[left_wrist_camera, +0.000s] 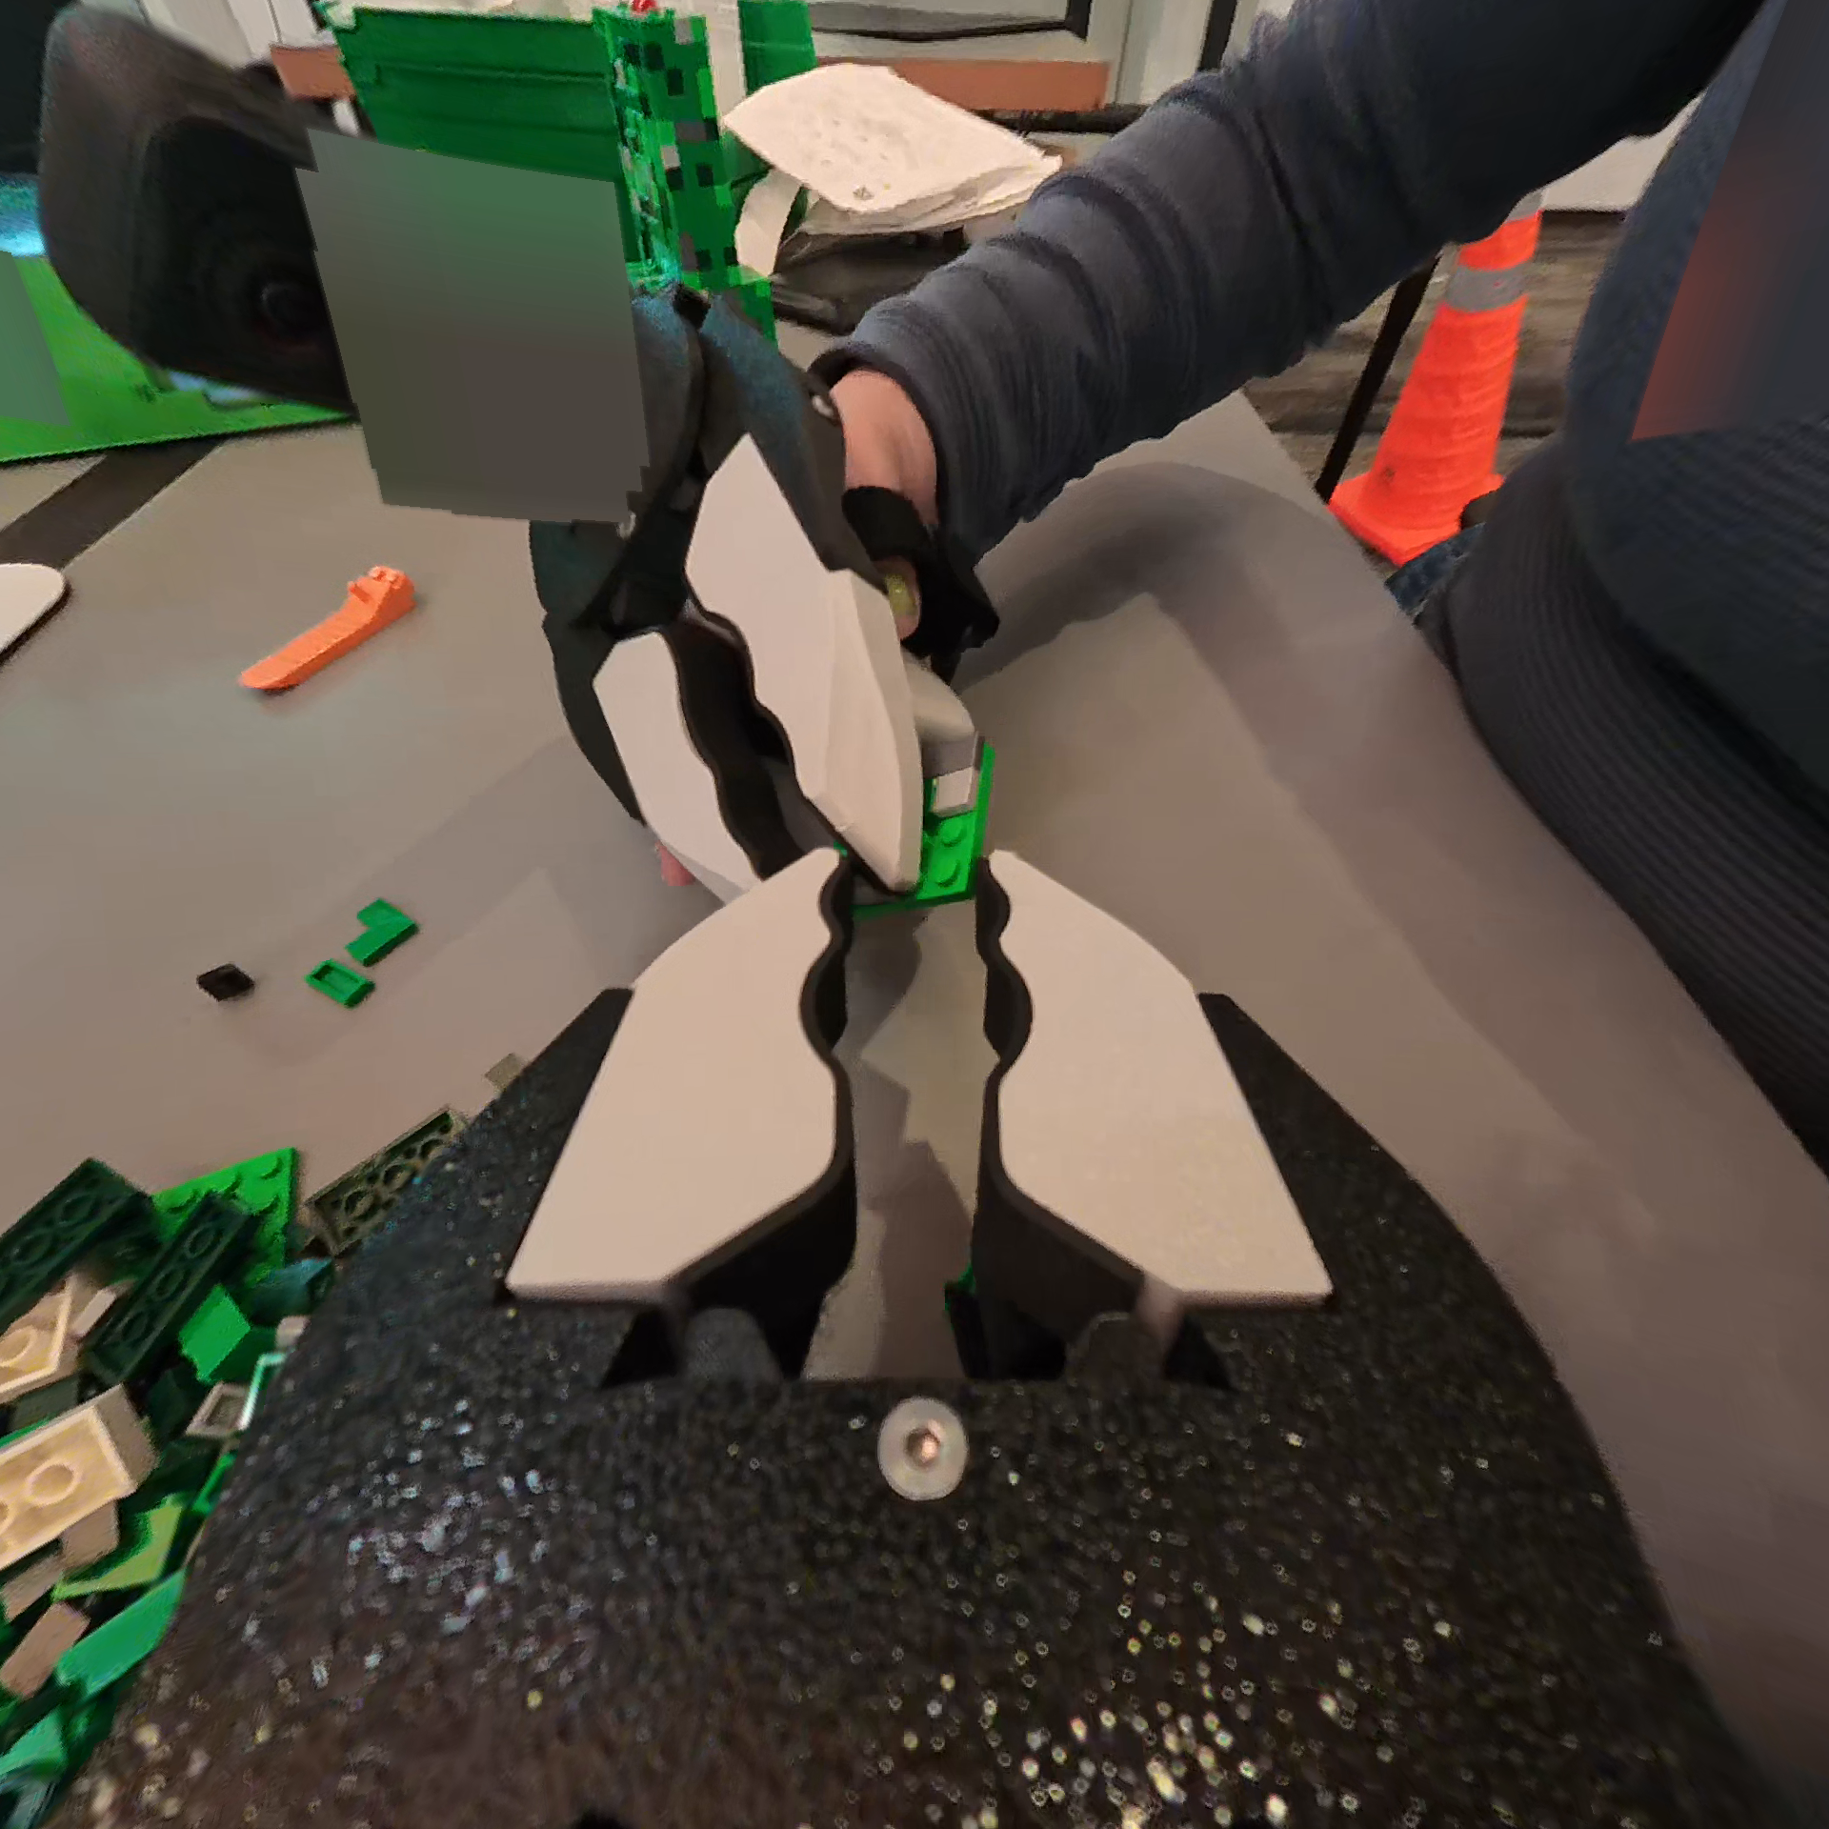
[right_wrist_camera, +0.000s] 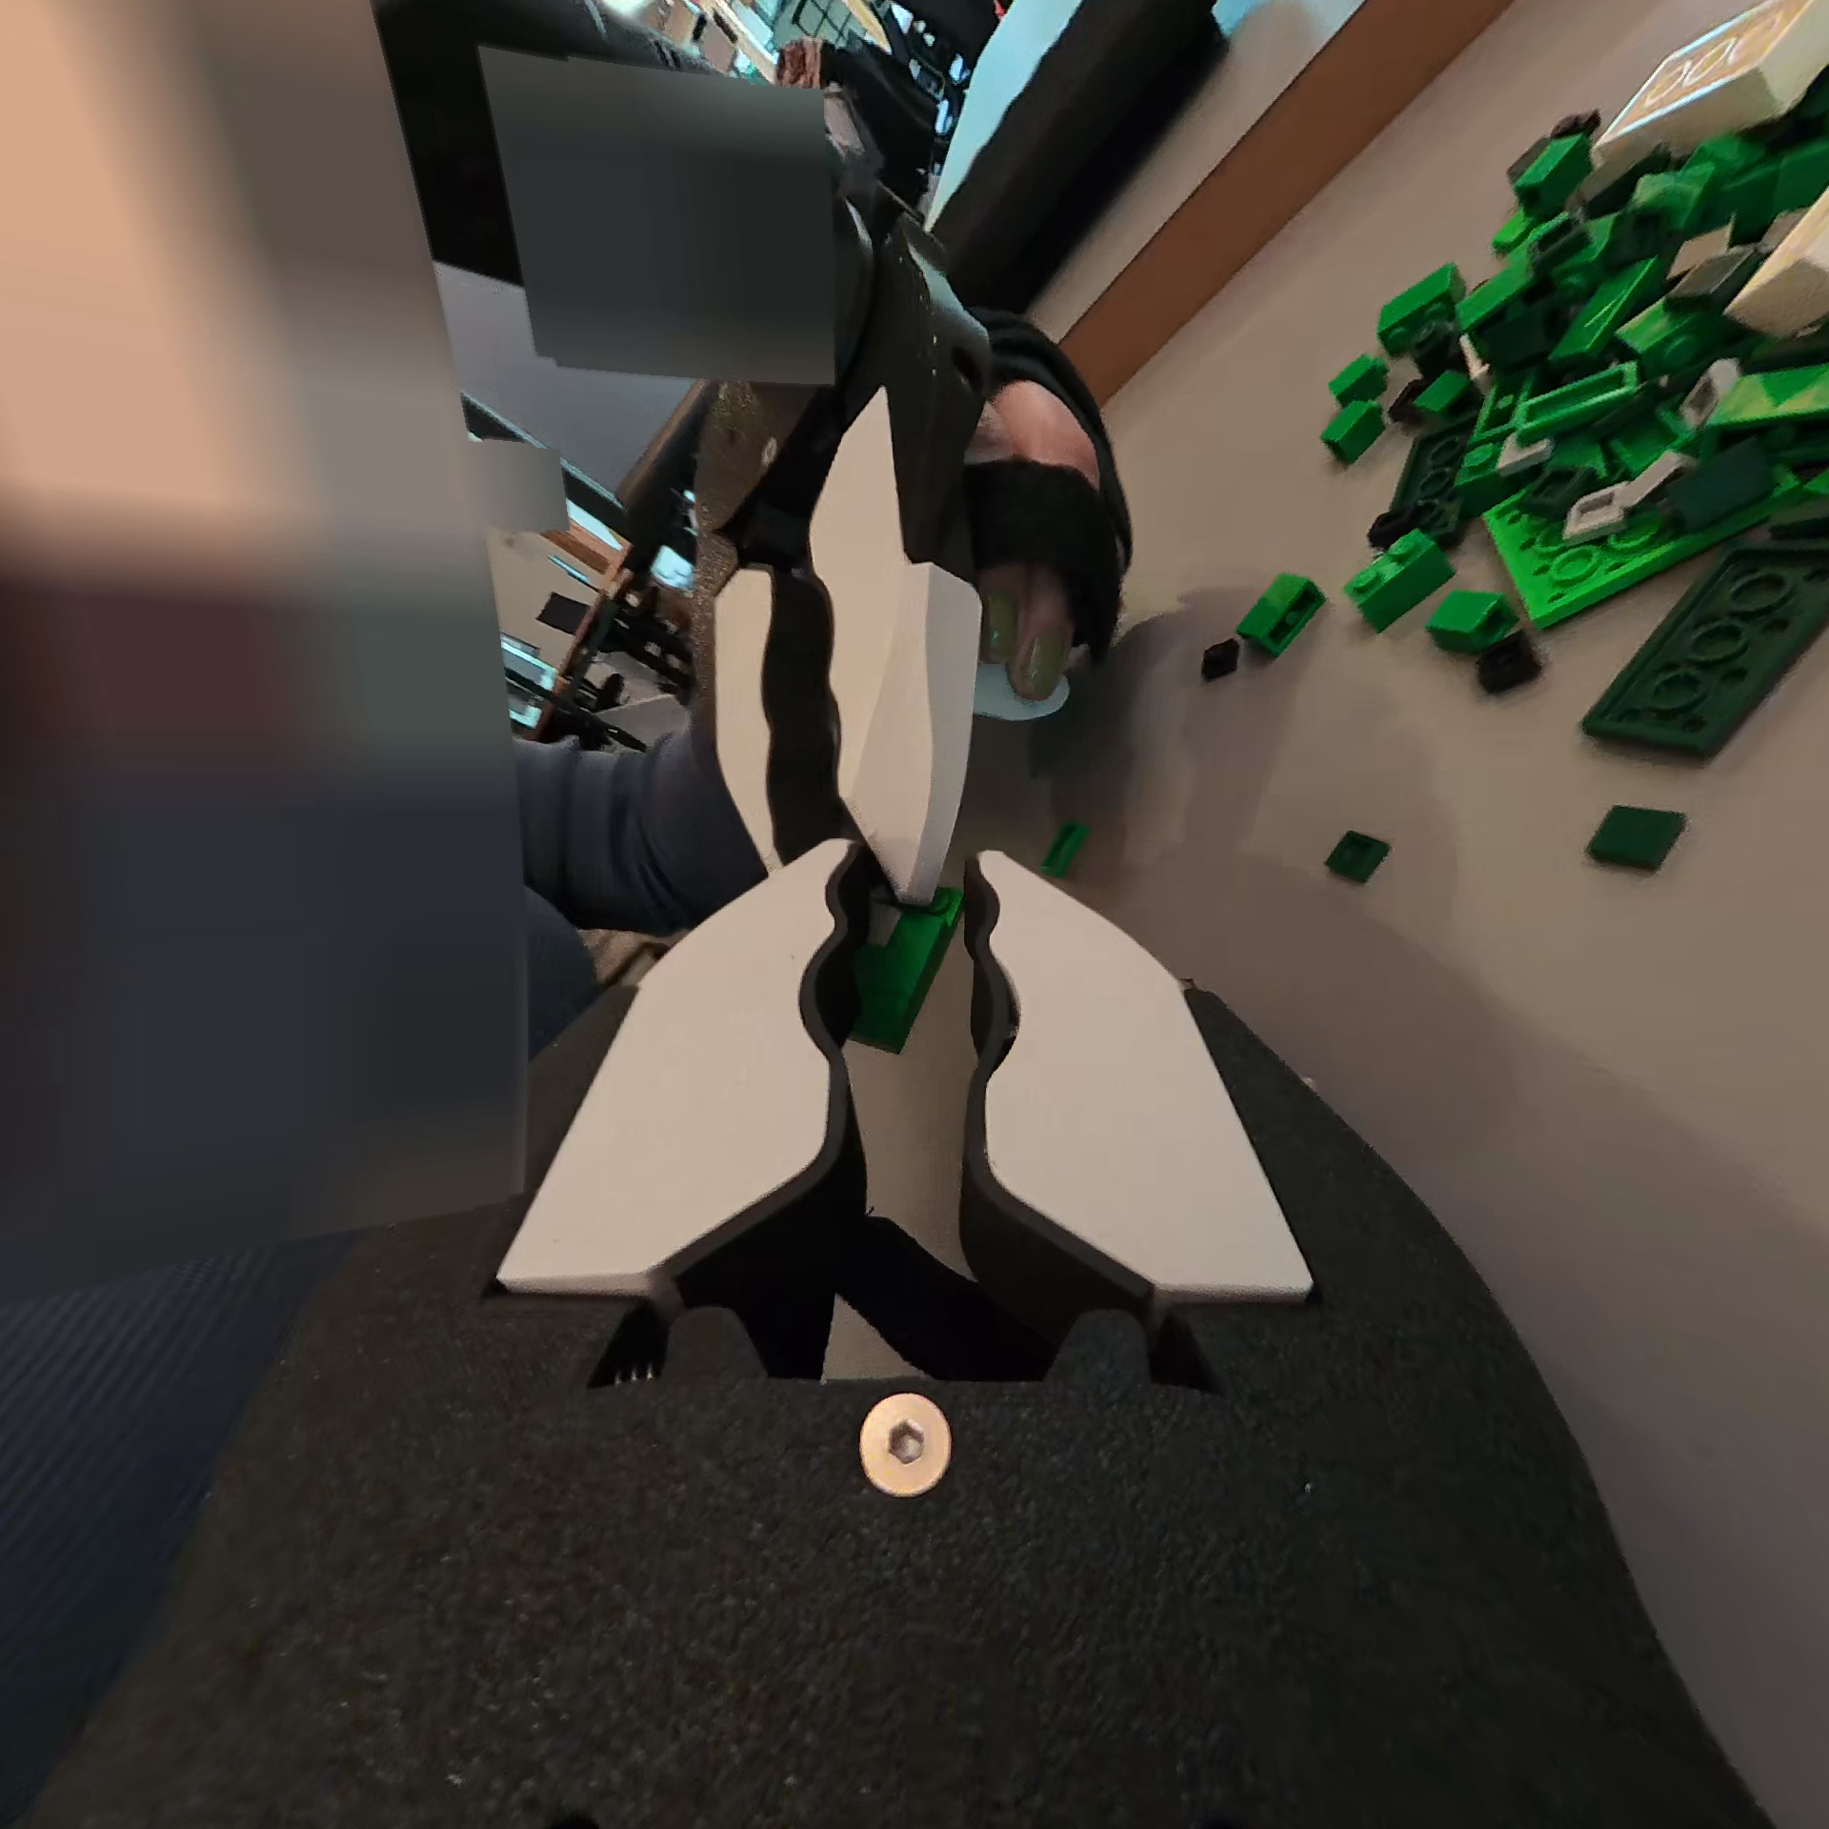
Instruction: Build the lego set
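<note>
A small bright green brick assembly (left_wrist_camera: 950, 851) with a pale grey tile (left_wrist_camera: 955, 787) on it sits between the fingertips of my left gripper (left_wrist_camera: 915, 876), which is shut on it just above the grey table (left_wrist_camera: 297, 792). My right gripper comes in from above, and one of its fingers (left_wrist_camera: 821, 693) lies against the assembly. In the right wrist view the same green assembly (right_wrist_camera: 901, 980) sits between the tips of my right gripper (right_wrist_camera: 915, 871), which is closed around it. A left-gripper finger (right_wrist_camera: 891, 693) touches its top end.
An orange brick separator (left_wrist_camera: 327, 633), two loose green tiles (left_wrist_camera: 381, 930) and a black piece (left_wrist_camera: 226, 982) lie at the left. A pile of green and white bricks (left_wrist_camera: 99, 1336) (right_wrist_camera: 1633, 346) is near. A green built structure (left_wrist_camera: 673, 148), papers (left_wrist_camera: 871, 148) and an orange cone (left_wrist_camera: 1455, 366) stand behind. The grippers are tip to tip, or close to it. Left tips and right tips are each some 15 cm from the black piece (left_wrist_camera: 226, 982).
</note>
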Tool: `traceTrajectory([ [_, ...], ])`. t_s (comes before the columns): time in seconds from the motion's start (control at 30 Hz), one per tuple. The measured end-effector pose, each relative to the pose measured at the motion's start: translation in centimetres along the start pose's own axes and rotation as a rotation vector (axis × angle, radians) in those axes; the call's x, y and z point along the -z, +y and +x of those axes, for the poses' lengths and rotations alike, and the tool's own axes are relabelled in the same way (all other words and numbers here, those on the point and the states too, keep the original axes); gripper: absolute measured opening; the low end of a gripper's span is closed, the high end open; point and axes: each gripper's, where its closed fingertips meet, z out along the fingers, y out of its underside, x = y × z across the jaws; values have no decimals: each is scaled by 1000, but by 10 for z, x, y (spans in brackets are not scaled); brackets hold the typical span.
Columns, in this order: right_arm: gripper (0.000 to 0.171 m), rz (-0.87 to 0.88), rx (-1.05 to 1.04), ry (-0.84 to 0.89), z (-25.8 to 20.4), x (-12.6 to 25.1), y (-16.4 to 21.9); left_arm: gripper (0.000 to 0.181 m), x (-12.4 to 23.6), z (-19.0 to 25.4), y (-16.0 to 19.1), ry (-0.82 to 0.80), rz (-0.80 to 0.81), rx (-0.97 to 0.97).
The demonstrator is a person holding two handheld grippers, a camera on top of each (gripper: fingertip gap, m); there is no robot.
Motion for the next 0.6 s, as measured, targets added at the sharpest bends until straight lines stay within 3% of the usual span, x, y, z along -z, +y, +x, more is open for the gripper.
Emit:
traceTrajectory([
  [0.27, 14, -188, 237, 227, 28, 4, 22, 19, -8, -3, 27, -13, -161, 28],
  [0.37, 20, -256, 336, 268, 29, 7, 28, 22, -7, -3, 31, -15, -188, 45],
  [0.6, 20, -204, 429, 336, 15, 32, 23, 27, 7, -15, 31, -76, -155, 103],
])
